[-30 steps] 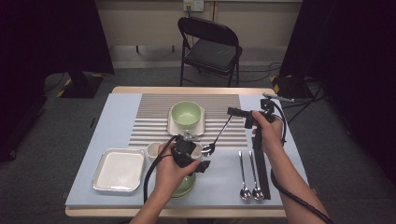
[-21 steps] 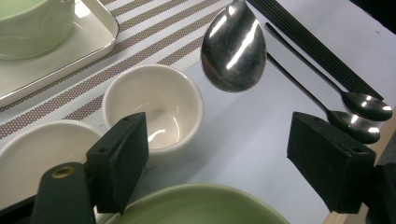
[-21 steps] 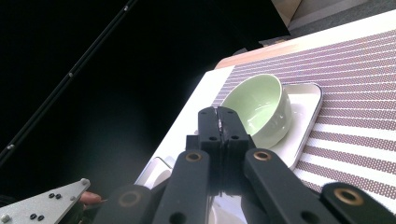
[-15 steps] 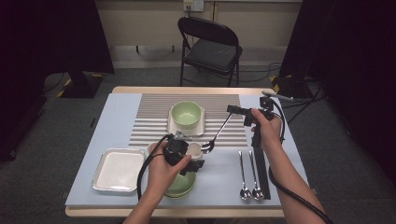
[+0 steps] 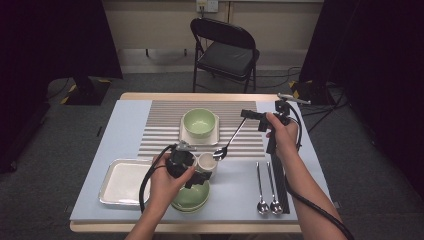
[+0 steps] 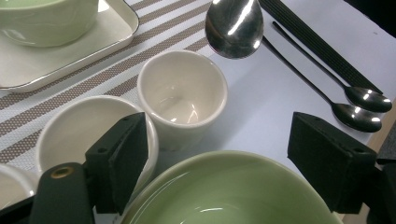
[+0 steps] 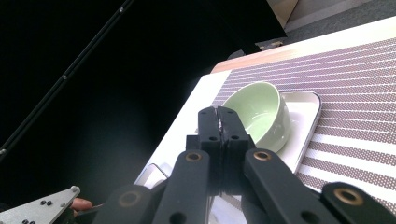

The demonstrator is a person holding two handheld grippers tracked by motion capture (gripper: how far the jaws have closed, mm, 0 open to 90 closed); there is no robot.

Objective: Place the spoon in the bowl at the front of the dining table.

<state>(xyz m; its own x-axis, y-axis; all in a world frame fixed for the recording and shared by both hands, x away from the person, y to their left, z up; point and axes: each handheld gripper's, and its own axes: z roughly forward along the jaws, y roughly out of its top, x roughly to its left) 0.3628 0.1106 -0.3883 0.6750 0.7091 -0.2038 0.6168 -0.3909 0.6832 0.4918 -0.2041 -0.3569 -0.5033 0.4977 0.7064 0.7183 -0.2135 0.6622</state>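
Hanging over the cream cup, the spoon slants down from the right gripper, jaws pinched on its handle | left gripper jaws spread above the green bowl | left gripper view: spoon's underside, two spoons lying beyond | right gripper view: pressed-together jaws, green bowl on plate

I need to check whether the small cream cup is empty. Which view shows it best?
The left gripper view: the cream cup sits close, its empty inside visible. The high view shows it small, beside the left gripper.
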